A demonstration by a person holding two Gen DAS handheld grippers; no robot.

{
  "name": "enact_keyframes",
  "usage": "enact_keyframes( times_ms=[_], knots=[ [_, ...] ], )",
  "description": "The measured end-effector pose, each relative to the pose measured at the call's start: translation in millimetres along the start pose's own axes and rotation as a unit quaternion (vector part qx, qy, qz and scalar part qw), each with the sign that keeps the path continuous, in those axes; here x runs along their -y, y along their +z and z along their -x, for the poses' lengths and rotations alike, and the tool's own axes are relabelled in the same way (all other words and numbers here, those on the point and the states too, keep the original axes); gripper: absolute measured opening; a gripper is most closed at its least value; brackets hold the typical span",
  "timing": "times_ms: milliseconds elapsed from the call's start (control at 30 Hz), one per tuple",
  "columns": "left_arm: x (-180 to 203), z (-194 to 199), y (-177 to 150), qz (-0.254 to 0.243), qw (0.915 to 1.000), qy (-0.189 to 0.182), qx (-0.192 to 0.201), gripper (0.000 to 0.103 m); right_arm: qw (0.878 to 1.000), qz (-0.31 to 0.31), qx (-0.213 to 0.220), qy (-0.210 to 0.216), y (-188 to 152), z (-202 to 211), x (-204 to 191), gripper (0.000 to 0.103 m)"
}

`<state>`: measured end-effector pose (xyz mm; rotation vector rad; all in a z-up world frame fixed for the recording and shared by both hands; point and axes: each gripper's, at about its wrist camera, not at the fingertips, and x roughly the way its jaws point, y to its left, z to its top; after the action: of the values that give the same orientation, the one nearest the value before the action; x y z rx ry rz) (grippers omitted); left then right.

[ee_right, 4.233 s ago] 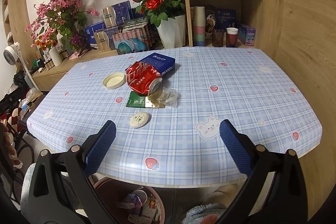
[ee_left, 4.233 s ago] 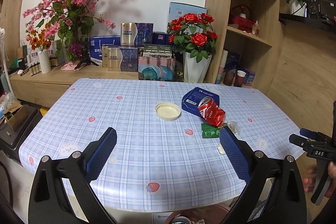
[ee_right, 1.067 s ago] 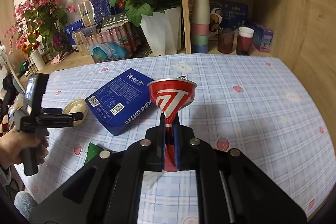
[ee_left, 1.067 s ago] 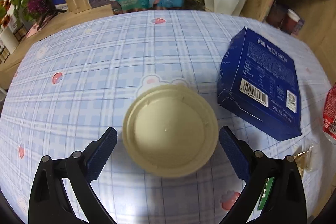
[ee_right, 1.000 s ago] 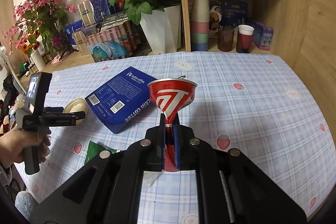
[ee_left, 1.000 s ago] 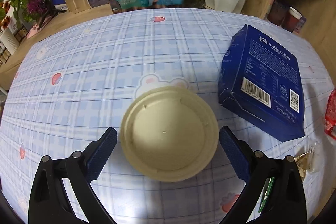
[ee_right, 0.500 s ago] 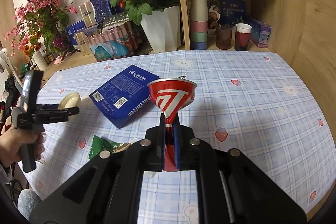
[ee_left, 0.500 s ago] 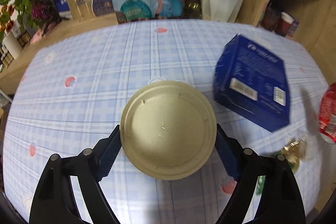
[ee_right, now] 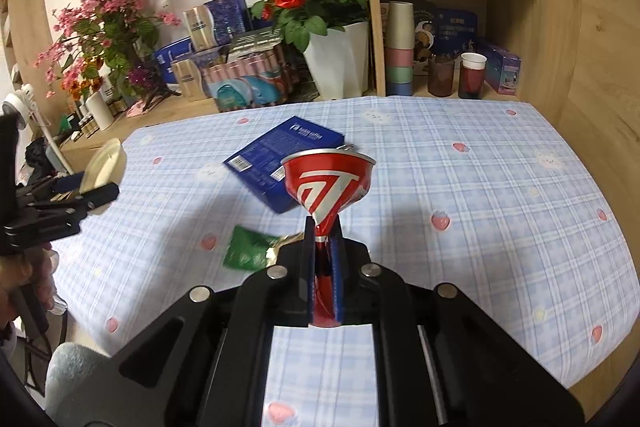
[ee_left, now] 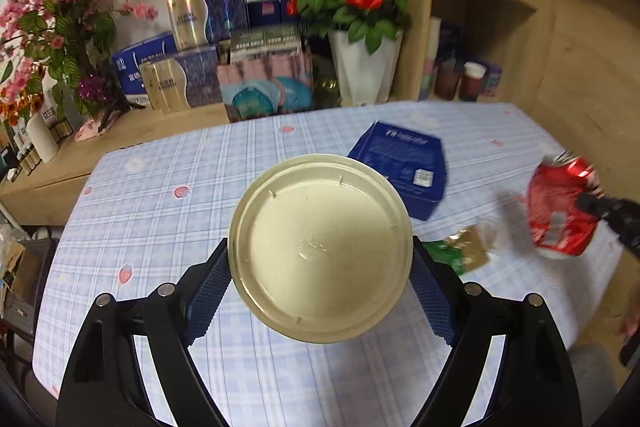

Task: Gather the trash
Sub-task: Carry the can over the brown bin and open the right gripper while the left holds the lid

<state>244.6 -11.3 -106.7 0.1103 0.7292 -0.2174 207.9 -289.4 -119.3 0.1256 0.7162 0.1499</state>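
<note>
The left gripper point(ee_left: 320, 287) clamps a round cream lid point(ee_left: 320, 247) between its blue pads, holding it clear above the blue checked tablecloth point(ee_left: 160, 211); its jaws have just been closing, with the lid between them. The right gripper point(ee_right: 324, 263) is squeezed tight on a crushed red can point(ee_right: 328, 183), also held off the table. On the cloth lie a dark blue box point(ee_right: 280, 155) and, nearer, a green and gold wrapper point(ee_right: 248, 247)
</note>
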Motion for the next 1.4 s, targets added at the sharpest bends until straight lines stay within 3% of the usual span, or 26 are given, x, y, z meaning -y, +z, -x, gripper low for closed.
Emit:
enact_keyframes(
  times_ms=[267, 633, 1400],
  knots=[
    [19, 73, -23, -0.009, 0.9990, -0.014, 0.042, 0.083, 1.000, 0.009, -0.006, 0.014, -27, 31, -20, 0.010],
    [36, 145, -59, 0.006, 0.9971, -0.027, 0.071, 0.083, 0.999, 0.019, -0.010, 0.030, -57, 68, -37, 0.010],
    [30, 217, -119, 0.046, 0.9949, -0.018, 0.088, 0.083, 0.995, 0.046, -0.054, 0.069, -120, 107, -66, 0.010]
  ],
)
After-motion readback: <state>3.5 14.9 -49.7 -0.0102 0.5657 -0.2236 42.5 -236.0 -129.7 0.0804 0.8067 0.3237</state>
